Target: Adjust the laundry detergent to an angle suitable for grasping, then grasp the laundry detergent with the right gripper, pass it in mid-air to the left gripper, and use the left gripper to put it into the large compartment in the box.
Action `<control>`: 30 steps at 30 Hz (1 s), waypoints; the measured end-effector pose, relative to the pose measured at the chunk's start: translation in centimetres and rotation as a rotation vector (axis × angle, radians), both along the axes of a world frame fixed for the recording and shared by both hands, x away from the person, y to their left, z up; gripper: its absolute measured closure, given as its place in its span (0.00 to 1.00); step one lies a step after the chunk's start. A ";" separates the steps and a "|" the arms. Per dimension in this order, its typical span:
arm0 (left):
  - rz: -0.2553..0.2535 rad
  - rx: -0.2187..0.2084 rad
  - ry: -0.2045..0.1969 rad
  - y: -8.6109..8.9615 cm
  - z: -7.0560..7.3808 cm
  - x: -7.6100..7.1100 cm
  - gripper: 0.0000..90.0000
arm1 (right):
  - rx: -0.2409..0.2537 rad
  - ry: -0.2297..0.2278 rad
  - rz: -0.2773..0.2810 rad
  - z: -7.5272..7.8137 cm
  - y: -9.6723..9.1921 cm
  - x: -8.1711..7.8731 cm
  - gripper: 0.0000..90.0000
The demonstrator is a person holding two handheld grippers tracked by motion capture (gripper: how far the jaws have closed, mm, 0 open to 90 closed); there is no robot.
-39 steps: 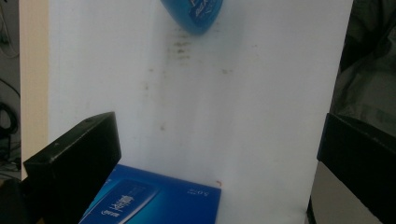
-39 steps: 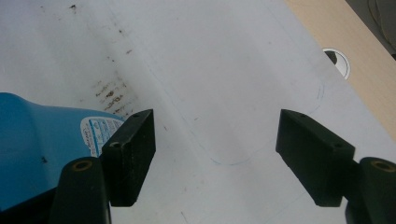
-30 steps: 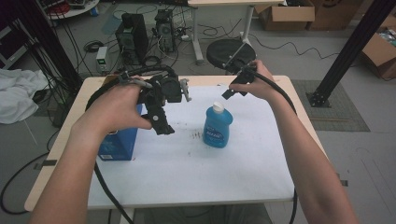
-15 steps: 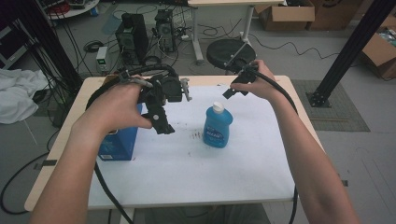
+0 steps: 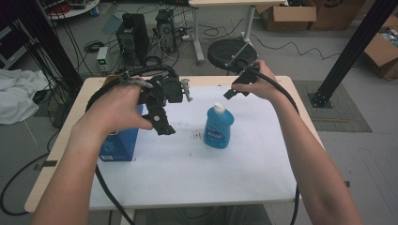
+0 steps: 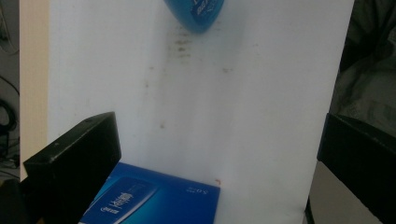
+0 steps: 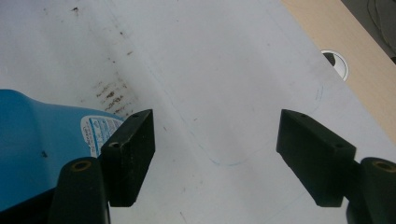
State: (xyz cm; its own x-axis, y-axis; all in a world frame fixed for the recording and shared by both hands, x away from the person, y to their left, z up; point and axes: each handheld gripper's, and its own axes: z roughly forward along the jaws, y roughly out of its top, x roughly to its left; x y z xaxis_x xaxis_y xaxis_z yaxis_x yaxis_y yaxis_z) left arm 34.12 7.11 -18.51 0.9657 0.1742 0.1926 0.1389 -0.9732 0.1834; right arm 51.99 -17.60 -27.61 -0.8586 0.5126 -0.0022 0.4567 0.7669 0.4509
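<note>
A blue plastic bottle with a white cap (image 5: 218,126) is standing upright near the middle of the white-covered bench (image 5: 197,178), and we are hovering beside it. Our right gripper (image 7: 215,154) is hanging behind it, fingers (image 7: 130,154) spread on nothing. Our left gripper (image 6: 219,158) is hanging, fingers spread and empty, above a blue cardboard box (image 5: 119,143) at the bench's left.

High view sits above, looking forward and down over the whole counter (image 5: 187,178). Both claw cams ride low and close, aimed down at the white top; all three catch the blue bottle (image 5: 218,126).
</note>
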 end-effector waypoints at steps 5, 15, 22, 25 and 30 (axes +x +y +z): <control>-0.002 0.007 0.003 -0.1 -0.1 0.1 0.00 | 0.011 -0.005 0.000 0.1 0.0 0.0 0.31; -0.001 0.008 0.006 -0.1 0.1 0.1 0.00 | 0.042 -0.018 -0.008 0.8 -0.9 -0.3 0.30; 0.013 0.011 0.010 -0.1 0.1 0.0 0.00 | 0.104 -0.045 0.010 2.0 -1.8 -1.5 0.30; 0.014 0.011 0.011 -0.1 0.1 0.0 0.00 | 0.131 -0.054 0.020 2.4 -2.2 -1.9 0.29; 0.016 0.009 0.010 0.0 -0.1 -0.1 0.00 | 0.194 -0.064 0.048 2.9 -3.5 -3.1 0.27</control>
